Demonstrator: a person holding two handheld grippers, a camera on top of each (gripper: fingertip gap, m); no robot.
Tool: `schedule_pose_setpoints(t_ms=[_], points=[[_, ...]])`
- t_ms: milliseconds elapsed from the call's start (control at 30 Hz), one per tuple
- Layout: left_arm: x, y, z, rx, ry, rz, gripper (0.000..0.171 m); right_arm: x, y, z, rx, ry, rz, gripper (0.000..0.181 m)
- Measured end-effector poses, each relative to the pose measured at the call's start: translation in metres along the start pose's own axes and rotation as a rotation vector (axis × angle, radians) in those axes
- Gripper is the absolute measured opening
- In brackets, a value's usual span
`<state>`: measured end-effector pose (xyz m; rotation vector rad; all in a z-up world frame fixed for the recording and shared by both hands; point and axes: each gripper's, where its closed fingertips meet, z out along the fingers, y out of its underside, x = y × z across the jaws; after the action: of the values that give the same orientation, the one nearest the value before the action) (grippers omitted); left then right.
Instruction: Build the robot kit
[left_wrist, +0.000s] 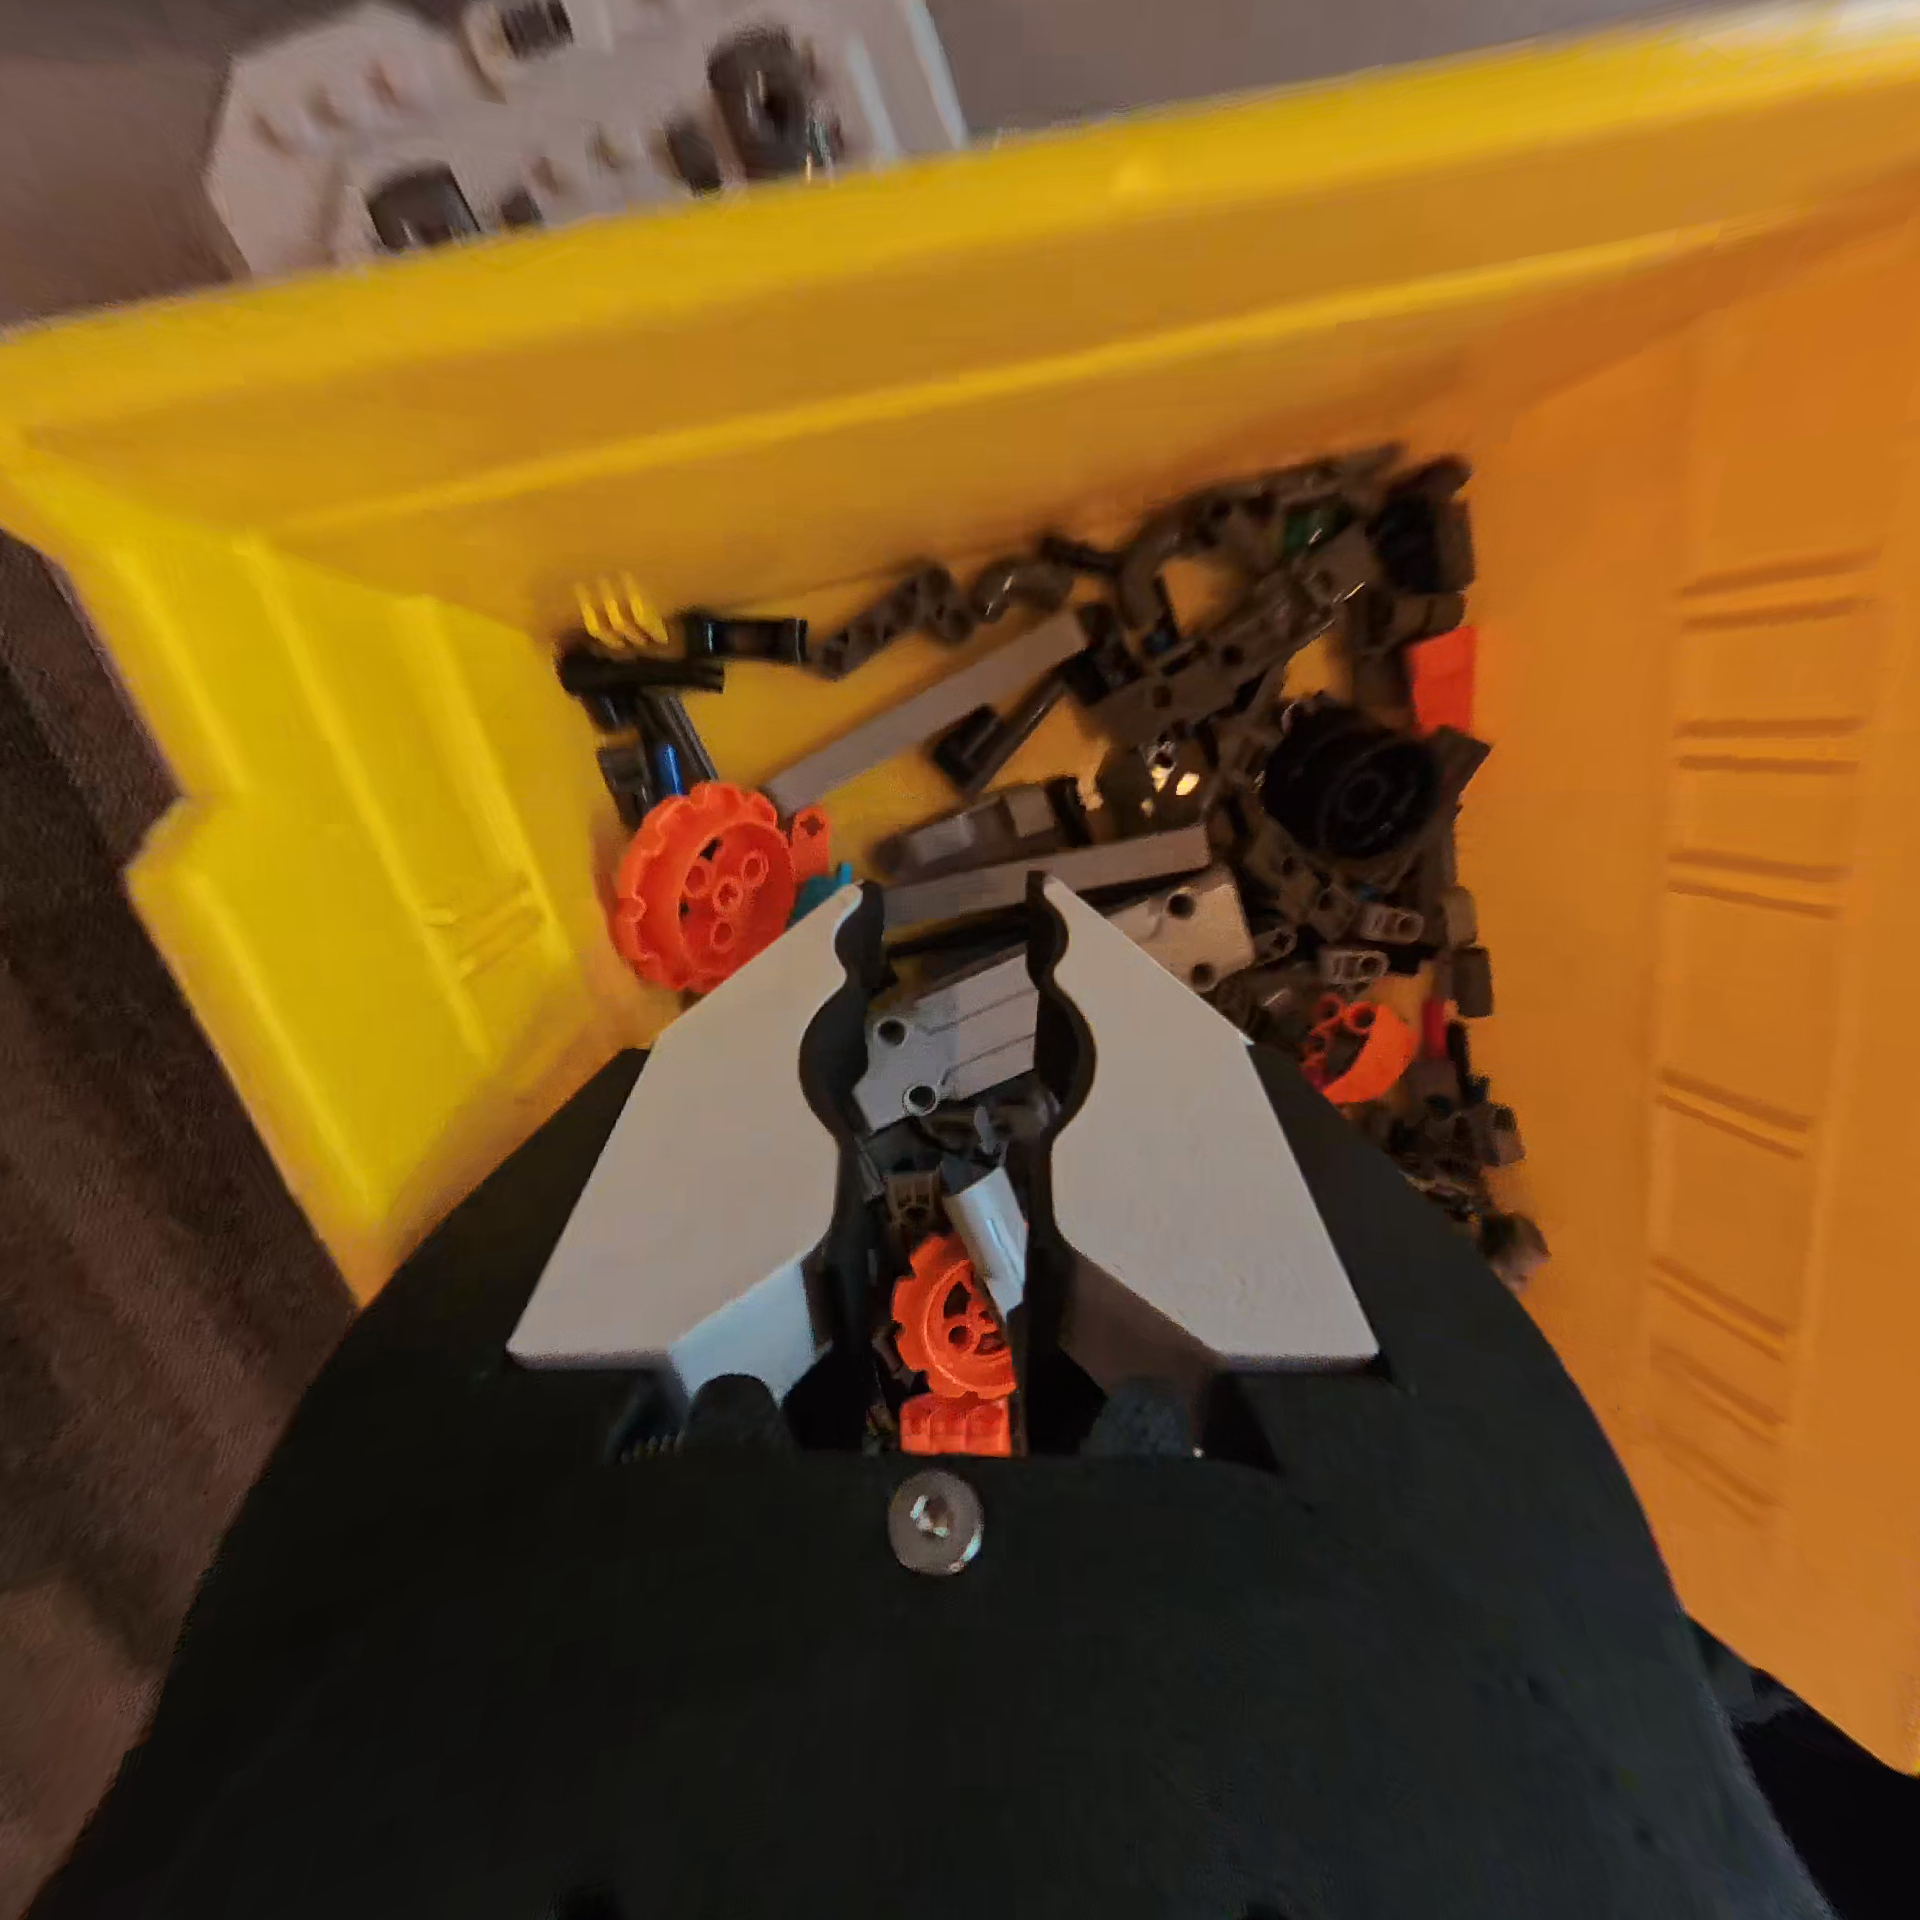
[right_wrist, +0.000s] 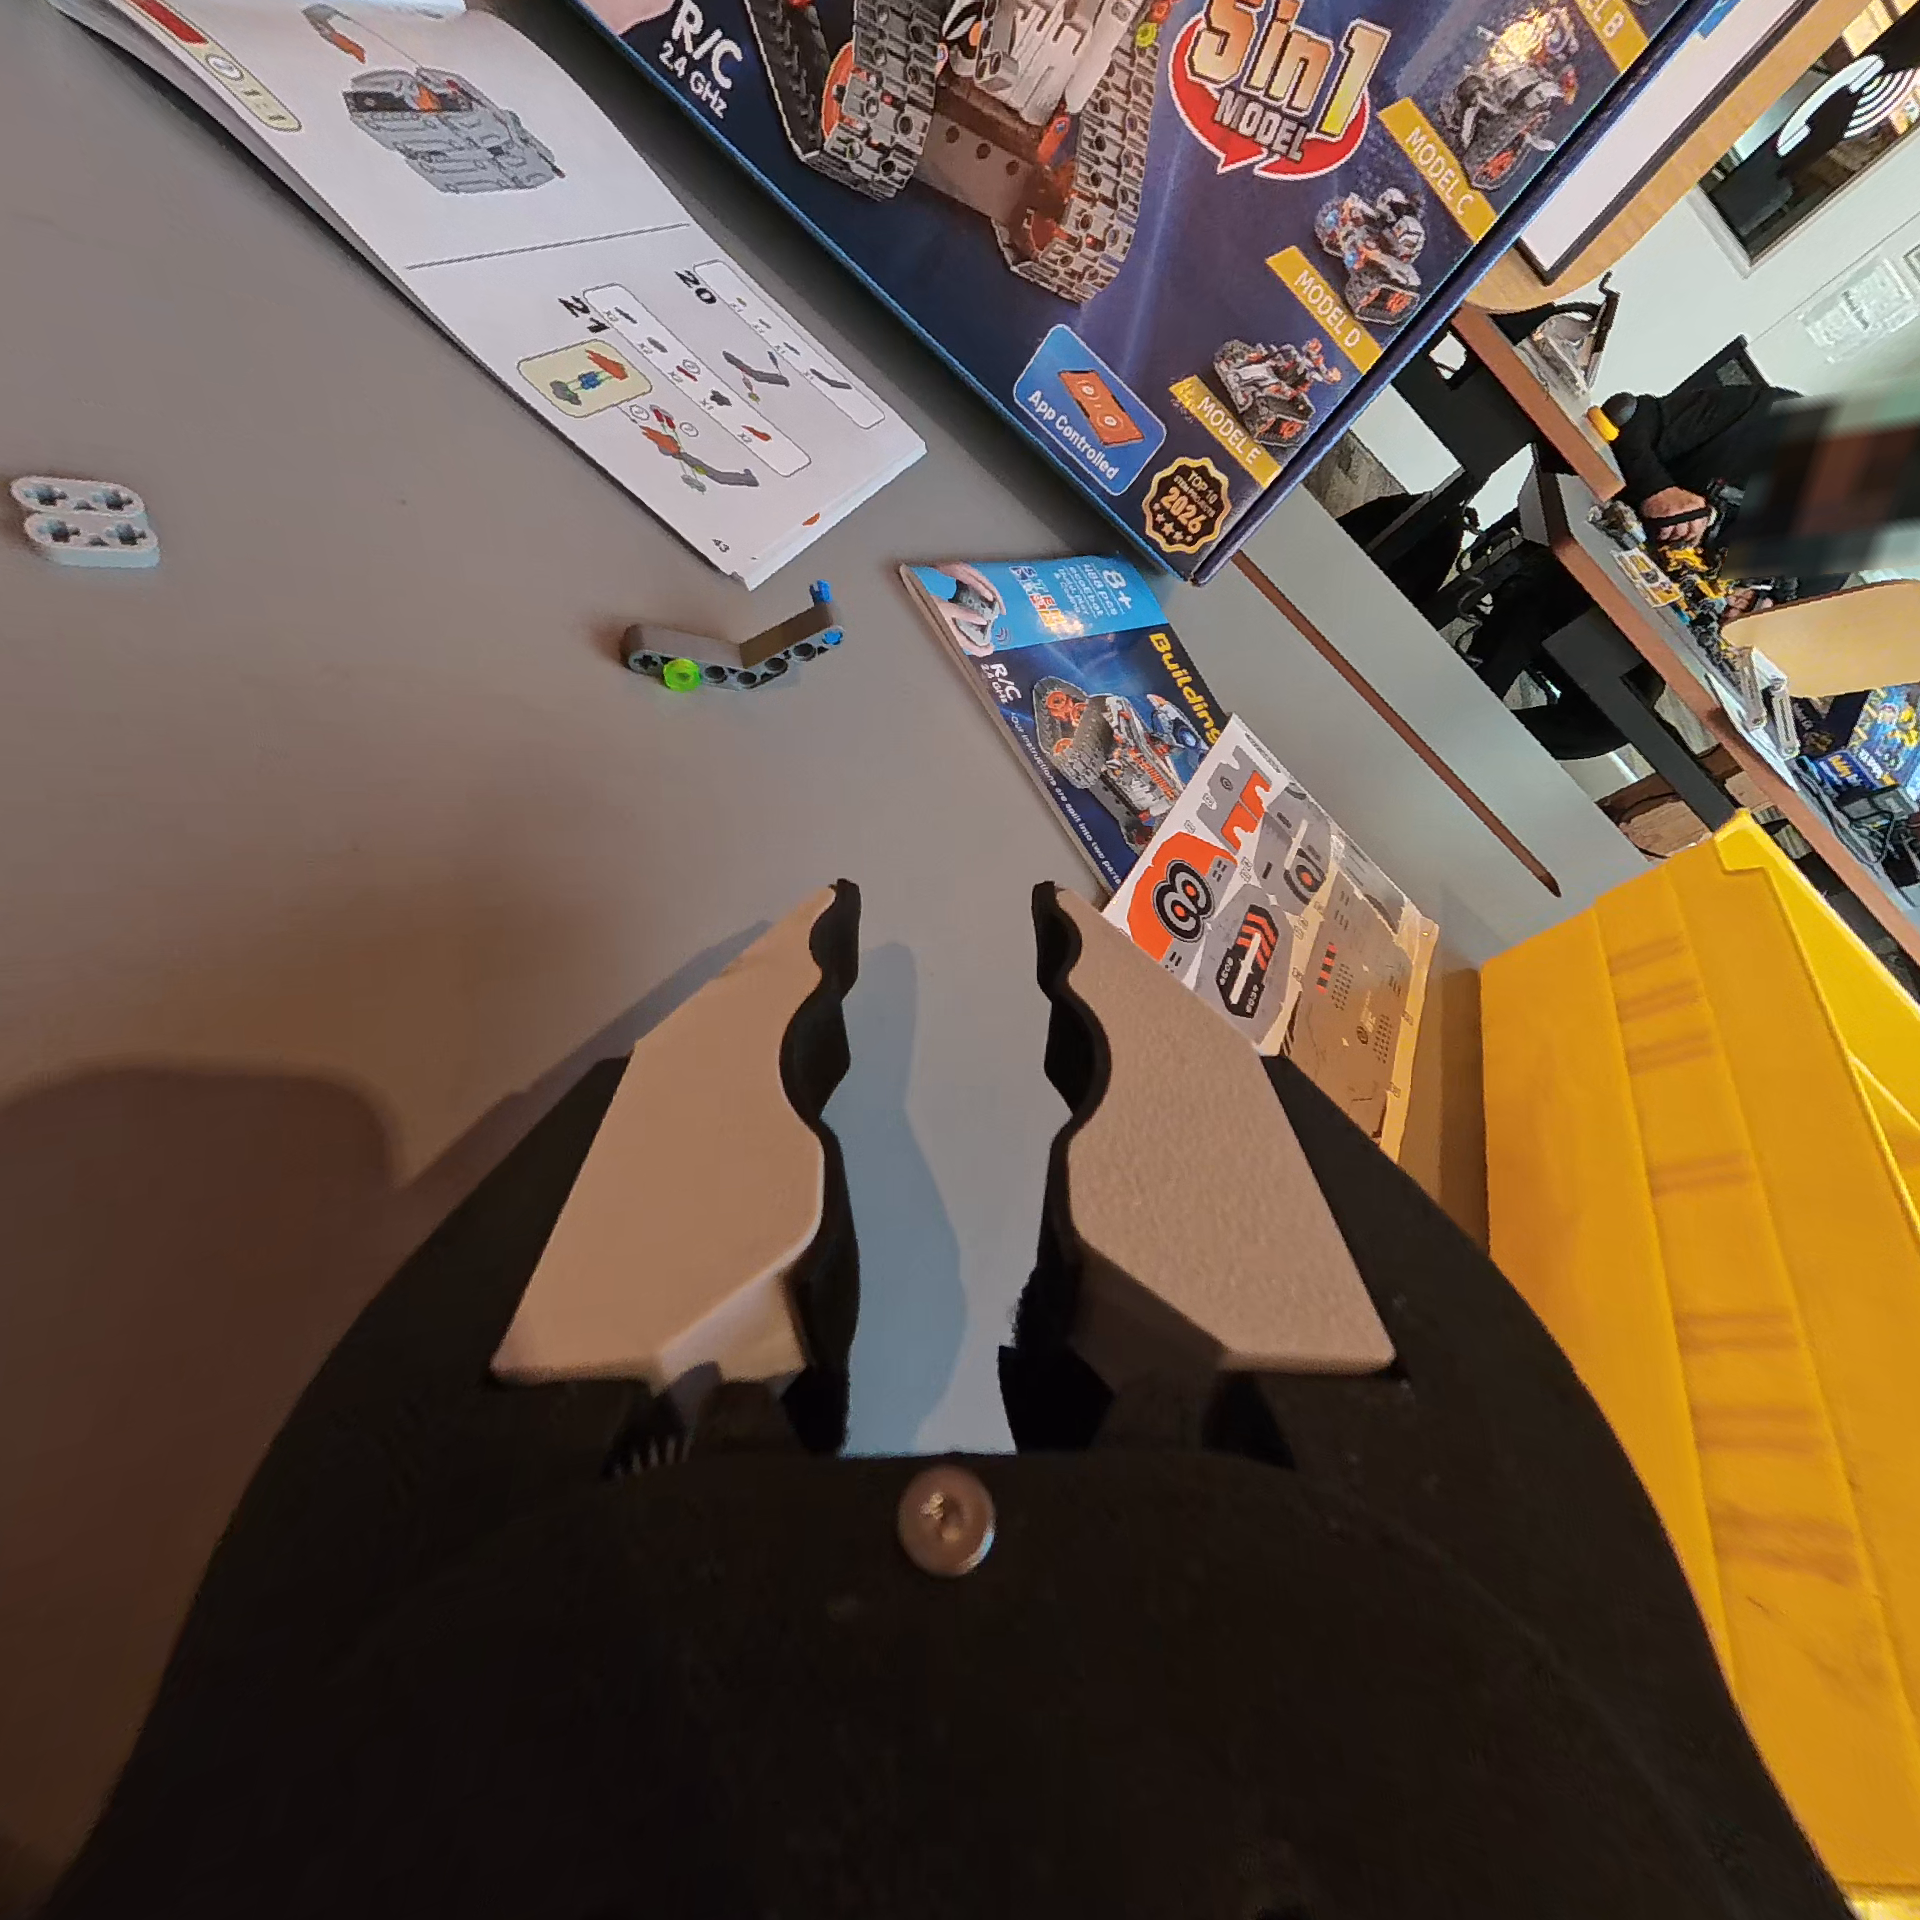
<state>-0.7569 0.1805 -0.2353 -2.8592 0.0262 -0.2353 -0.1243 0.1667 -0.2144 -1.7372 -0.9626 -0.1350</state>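
— So where were my left tongs (left_wrist: 954, 904) just then?

— Down inside the yellow bin (left_wrist: 727, 416), over the pile of dark building pieces (left_wrist: 1247, 748). Jaws stood a bit apart w/ a grey pin-holed block (left_wrist: 935, 1039) lying between them. Couldn't tell if I'd actually clamped it or was just hovering over it; pic was blurry.

— What else was round them?

— An orange toothed wheel (left_wrist: 701, 883) just left of the tips, against the bin's wall. A black wheel (left_wrist: 1351, 790) sat farther right in the pile, and a 2nd, smaller orange wheel (left_wrist: 956, 1314) showed low between the fingers.

— And the right tongs (right_wrist: 945, 899)?

— Released, nothing in them, held over the grey surface (right_wrist: 312, 831). Nearest was a sticker sheet (right_wrist: 1278, 925) just right of the tips, overlapping a blue booklet (right_wrist: 1060, 675). Ahead lay a small bent grey assembly (right_wrist: 732, 652) w/ a green stud, well apart from the tips. An open instruction manual (right_wrist: 540, 260) and a big blue kit box (right_wrist: 1143, 208) were beyond. Two pale grey links (right_wrist: 83, 517) sat side by side, far left. Same bin's outer wall stood at the right edge.
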Motion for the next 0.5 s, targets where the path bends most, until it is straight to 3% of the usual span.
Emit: schedule_pose_setpoints(t_ms=[100,133,267,333,433,500], points=[[0.002,0.016,0.012,-0.102,-0.007,0.026,0.019,-0.001,0.000,0.000,0.001,-0.004,0.003,0.034],[0.010,0.020,0.014,-0.118,0.037,0.033,0.010,-0.001,0.000,0.000,0.000,-0.006,0.004,0.034],[0.037,0.044,0.011,-0.214,0.222,0.016,0.007,-0.002,-0.001,0.000,0.005,-0.010,-0.001,0.034],[0.040,0.046,0.010,-0.227,0.248,0.028,0.005,-0.002,-0.001,0.000,0.005,-0.012,-0.002,0.034],[0.030,0.026,0.005,-0.127,0.194,0.031,0.003,-0.003,-0.002,0.000,0.009,-0.013,-0.004,0.034],[0.016,-0.001,0.000,0.001,0.093,0.055,0.018,-0.003,-0.002,0.000,0.009,-0.018,-0.003,0.034]])
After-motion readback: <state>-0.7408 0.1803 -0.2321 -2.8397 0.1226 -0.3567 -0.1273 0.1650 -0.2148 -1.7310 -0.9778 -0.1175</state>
